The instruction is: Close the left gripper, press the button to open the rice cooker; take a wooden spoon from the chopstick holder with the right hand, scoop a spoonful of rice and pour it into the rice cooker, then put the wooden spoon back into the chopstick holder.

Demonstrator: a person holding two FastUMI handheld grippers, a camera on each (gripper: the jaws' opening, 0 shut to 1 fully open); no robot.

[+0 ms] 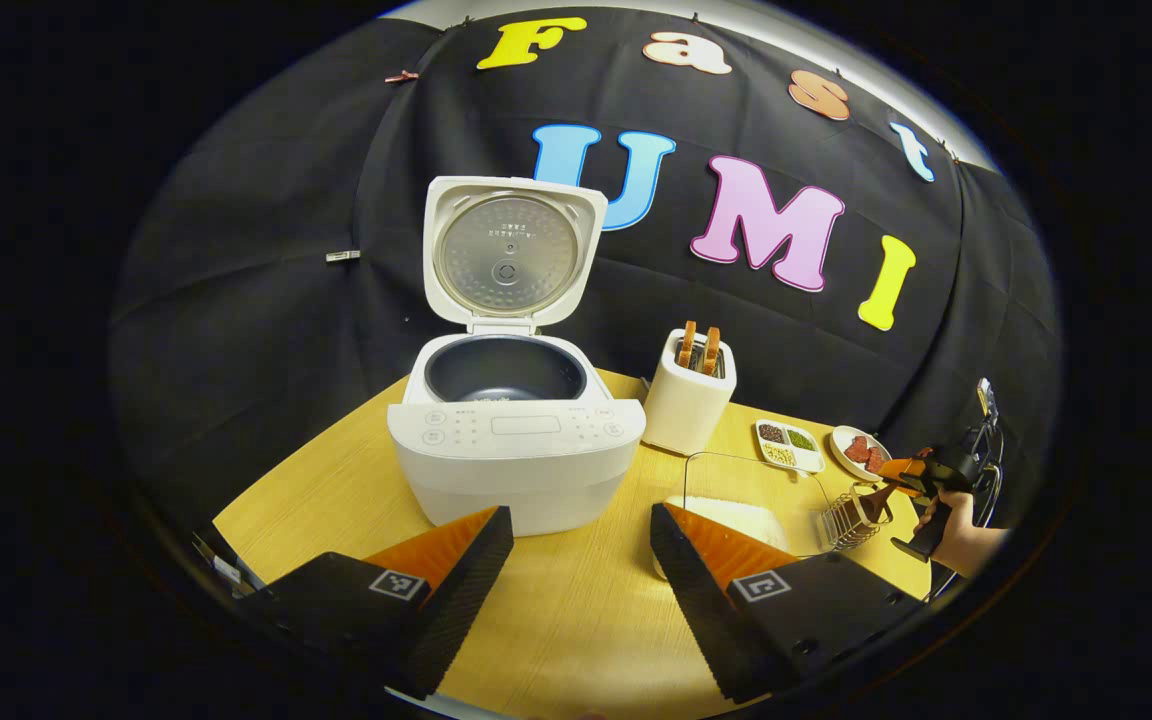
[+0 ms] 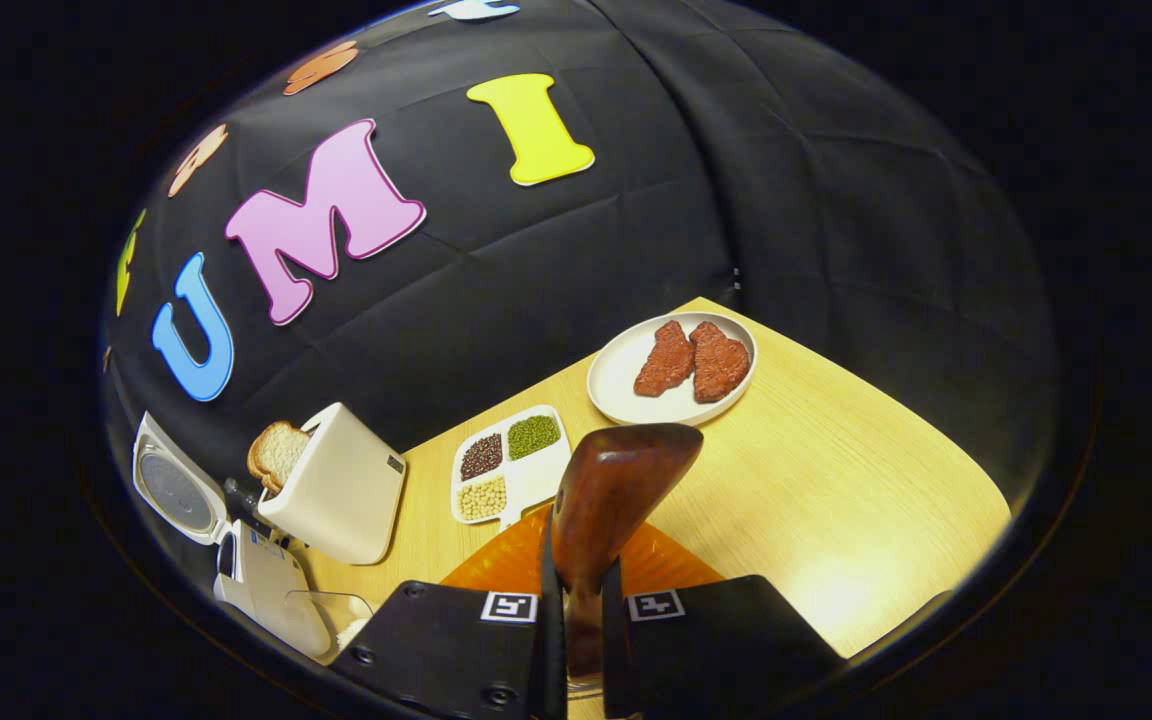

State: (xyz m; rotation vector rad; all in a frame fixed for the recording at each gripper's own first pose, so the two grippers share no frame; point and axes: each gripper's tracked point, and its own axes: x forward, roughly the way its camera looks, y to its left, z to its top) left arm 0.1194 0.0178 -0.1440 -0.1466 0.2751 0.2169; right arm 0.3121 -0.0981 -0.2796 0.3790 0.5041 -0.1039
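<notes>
The white rice cooker stands in the middle of the table with its lid raised and the dark inner pot empty. My left gripper hovers open just in front of it, nothing between its fingers. A glass container of rice sits to the cooker's right, and the wire chopstick holder stands beyond it. My right gripper, held by a hand, is right at the holder. In the right gripper view, my right gripper is shut on the wooden spoon, whose bowl points forward.
A white toaster with bread slices stands behind the rice container. A divided dish of beans and a plate with two pieces of meat lie near the table's far right. Bare wood spreads to the right of the plate.
</notes>
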